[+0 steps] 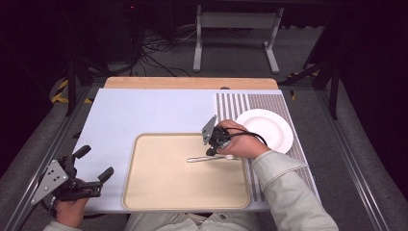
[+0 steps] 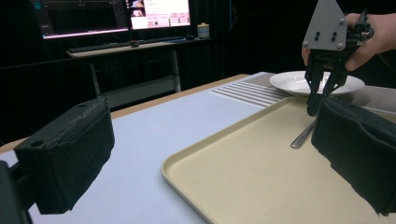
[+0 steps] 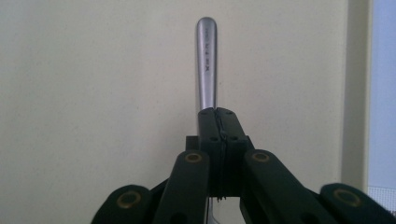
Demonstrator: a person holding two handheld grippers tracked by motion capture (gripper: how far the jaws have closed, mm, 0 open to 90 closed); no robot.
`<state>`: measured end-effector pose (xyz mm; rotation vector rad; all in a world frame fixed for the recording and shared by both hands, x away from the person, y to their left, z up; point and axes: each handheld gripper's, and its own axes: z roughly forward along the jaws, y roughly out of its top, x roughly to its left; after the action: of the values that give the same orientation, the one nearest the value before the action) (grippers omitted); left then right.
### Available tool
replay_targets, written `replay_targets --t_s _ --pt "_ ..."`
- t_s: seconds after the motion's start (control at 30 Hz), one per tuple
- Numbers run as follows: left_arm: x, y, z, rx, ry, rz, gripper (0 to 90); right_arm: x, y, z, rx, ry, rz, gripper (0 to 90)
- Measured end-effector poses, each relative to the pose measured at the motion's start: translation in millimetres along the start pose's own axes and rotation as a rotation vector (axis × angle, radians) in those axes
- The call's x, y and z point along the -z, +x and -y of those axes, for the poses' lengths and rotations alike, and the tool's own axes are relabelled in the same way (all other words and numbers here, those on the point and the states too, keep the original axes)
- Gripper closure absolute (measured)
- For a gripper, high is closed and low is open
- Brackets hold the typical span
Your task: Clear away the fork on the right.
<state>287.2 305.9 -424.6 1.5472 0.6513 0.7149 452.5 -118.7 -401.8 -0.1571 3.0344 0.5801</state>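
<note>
**Utensil pinched over the tray**

A dark room with cables and a stand on the floor is surrounding a pale blue tabletop (image 1: 144, 115), which is carrying a beige tray (image 1: 163, 192) with rounded corners and a raised lip. At three o'clock from the tray, a striped grey mat (image 1: 274, 103) is lying with a round white plate (image 1: 274, 130) on it.

The right gripper (image 1: 212, 150) is reaching in over the tray's two o'clock corner, and its fingers are clamping tight on a metal utensil (image 3: 206, 60). The utensil is lying along the tray's far right part, its smooth, flat handle pointing toward nine o'clock and ending in a rounded tip; the other end is hidden under the hand, so spoon or fork cannot be told.

The left gripper (image 1: 94, 168) is resting off the tray at eight o'clock, its padded black fingers (image 2: 70, 149) spread apart and holding nothing.

To do the lift well, the grip looks best kept square on the thin, slick steel, since it could swivel between the pads. Raising it level and clearing the tray's lip before heading for the plate seems wise.
</note>
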Motion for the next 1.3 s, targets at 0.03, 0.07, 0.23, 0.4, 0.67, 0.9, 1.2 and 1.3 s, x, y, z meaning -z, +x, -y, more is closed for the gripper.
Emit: replay_targets --t_s 0.03,0.07,0.23,0.4,0.67,0.9,1.2,1.3 --pt "0.2 0.0 -0.1 -0.001 0.002 0.001 0.1 -1.3 -0.6 -1.5 -0.007 -0.013 0.004 90.0" --pt "0.1 -0.1 -0.1 -0.001 0.0 -0.001 0.2 -1.8 -0.7 -2.6 -0.019 -0.015 0.003 90.0" --pt "-0.1 -0.1 0.1 -0.001 0.005 -0.002 0.3 -6.7 -3.2 -6.8 -0.042 -0.045 0.019 90.0" --pt "-0.2 0.0 0.1 0.001 0.006 -0.002 0.2 -15.8 -5.8 -11.0 -0.062 -0.059 0.026 90.0" --pt "-0.8 0.5 0.8 0.009 0.01 -0.001 0.3 -24.4 -7.6 -14.6 -0.077 -0.05 0.028 90.0" --pt "-0.8 0.8 0.7 0.008 0.008 0.0 0.2 -32.9 -8.4 -17.0 -0.085 -0.033 0.02 90.0" --pt "-0.2 0.6 0.5 0.01 0.005 -0.001 0.2 -33.9 -4.0 -19.2 -0.064 -0.02 -0.004 90.0" --pt "-0.2 0.6 0.4 0.01 0.005 -0.001 0.2 -33.6 -1.5 -20.5 -0.051 -0.009 -0.016 90.0"
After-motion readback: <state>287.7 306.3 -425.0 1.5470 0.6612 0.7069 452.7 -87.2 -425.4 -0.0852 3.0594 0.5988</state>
